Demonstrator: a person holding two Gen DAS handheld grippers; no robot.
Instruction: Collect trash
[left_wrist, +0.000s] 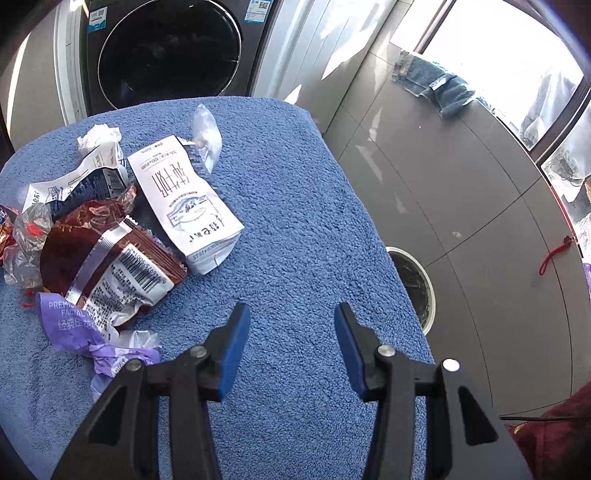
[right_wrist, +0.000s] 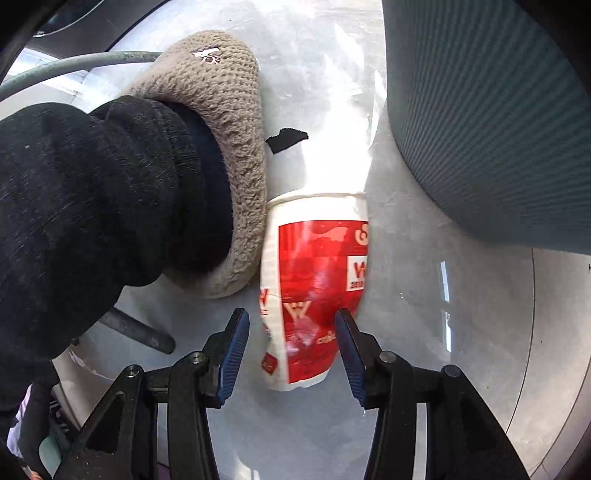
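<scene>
In the left wrist view, trash lies in a heap on a blue towel (left_wrist: 295, 229): a white milk pouch (left_wrist: 184, 206), a dark red wrapper (left_wrist: 110, 266), a purple tissue wrapper (left_wrist: 74, 325), crumpled white paper (left_wrist: 98, 138) and a clear plastic bag (left_wrist: 207, 136). My left gripper (left_wrist: 291, 332) is open and empty over the towel, right of the heap. In the right wrist view, my right gripper (right_wrist: 291, 332) is open around a red and white paper cup (right_wrist: 314, 295) lying on the grey floor. The right finger (right_wrist: 347, 350) is at the cup's side; the left one stands apart.
A washing machine (left_wrist: 170, 51) stands behind the towel. A round white bin (left_wrist: 417, 288) sits on the floor by the towel's right edge, jeans (left_wrist: 432, 83) by the window. In the right wrist view, a brown fuzzy slipper (right_wrist: 229, 147) and dark trouser leg touch the cup; a grey ribbed container (right_wrist: 487, 110) is right.
</scene>
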